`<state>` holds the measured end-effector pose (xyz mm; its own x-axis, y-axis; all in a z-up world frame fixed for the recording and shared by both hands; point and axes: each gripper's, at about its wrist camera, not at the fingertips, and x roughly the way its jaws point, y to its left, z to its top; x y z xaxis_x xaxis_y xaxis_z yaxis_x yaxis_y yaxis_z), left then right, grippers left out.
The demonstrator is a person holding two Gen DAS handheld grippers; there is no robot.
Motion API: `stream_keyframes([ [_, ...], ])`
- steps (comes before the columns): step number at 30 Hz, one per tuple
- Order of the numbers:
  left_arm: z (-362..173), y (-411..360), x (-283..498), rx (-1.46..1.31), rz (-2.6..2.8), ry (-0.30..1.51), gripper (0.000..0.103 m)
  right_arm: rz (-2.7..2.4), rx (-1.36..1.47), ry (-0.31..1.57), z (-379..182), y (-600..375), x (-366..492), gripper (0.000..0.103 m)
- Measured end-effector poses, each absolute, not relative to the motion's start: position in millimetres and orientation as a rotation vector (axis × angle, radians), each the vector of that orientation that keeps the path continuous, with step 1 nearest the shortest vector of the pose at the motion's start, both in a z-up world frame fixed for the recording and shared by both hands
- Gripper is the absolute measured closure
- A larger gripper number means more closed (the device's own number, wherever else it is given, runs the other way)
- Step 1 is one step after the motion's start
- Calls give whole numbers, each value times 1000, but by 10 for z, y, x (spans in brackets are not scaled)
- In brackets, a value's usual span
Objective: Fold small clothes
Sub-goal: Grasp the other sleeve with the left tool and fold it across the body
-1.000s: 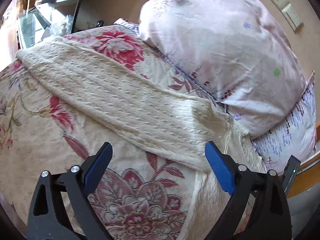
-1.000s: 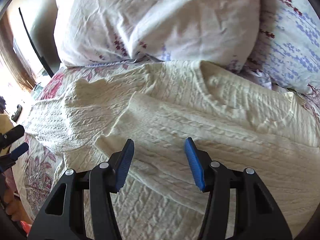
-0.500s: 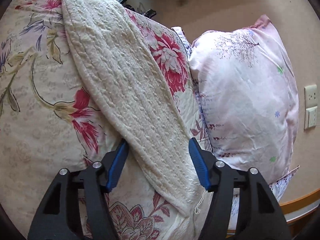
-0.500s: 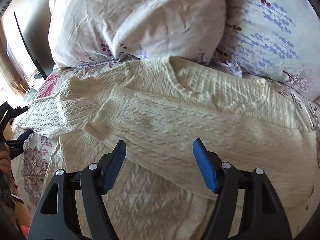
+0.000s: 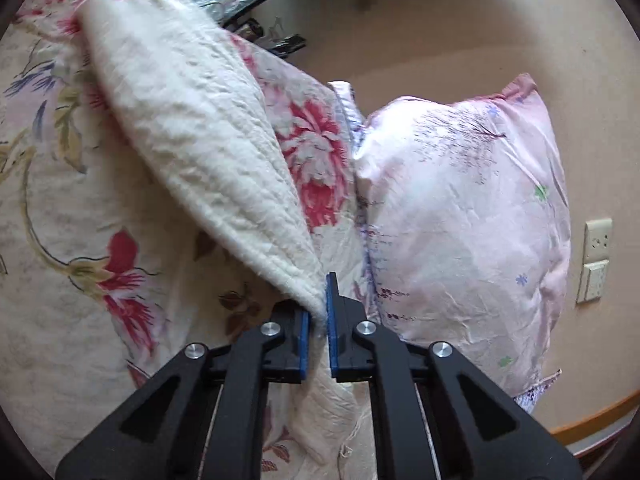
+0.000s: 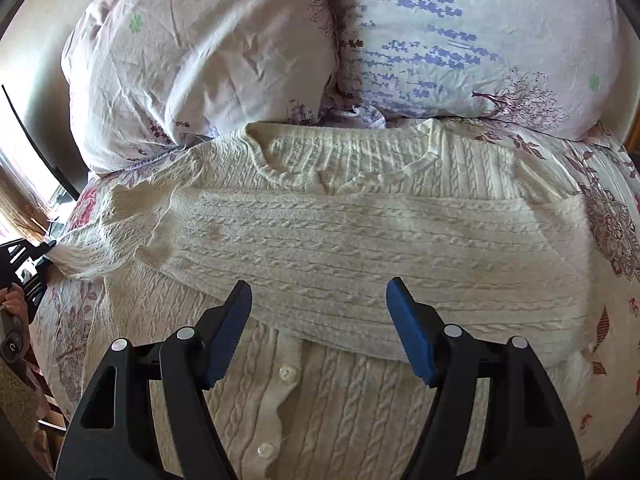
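A cream cable-knit cardigan lies on the floral bedspread below two pillows, one sleeve folded across its chest. The left gripper has just closed its jaws and pinches the other sleeve's cuff — blue pads tight on the knit. The right gripper hovers over the button placket, jaws apart, holding nothing.

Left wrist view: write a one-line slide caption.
Left gripper pinches the cream sweater's sleeve cuff over the floral bedspread.
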<state>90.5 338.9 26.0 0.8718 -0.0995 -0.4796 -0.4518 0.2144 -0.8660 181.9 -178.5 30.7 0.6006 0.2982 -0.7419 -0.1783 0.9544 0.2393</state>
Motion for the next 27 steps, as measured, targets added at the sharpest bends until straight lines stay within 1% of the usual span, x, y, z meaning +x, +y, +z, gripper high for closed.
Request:
stream_keyframes([
  [4,702,2991,1126,-1246,48,448,97,252,173,868,340,-1973,1754,31],
  [8,1103,2419,1375,-1136,-142,441,97,226,200,850,377,-2164,1674,31],
  [11,1296,1919,1522,-1036,-256,464,97,207,218,838,396,-2301,1615,31],
  [14,1354,1426,1630,-940,-334,506,97,182,236,832,402,-2440,1557,31],
  [18,1184,807,1734,-797,-365,621,97,146,260,830,388,-2634,1485,31],
  [23,677,149,1770,-599,-362,833,96,106,292,842,335,-2841,1423,31],
  [27,290,-118,1720,-505,-339,967,93,98,299,846,322,-2894,1407,31],
])
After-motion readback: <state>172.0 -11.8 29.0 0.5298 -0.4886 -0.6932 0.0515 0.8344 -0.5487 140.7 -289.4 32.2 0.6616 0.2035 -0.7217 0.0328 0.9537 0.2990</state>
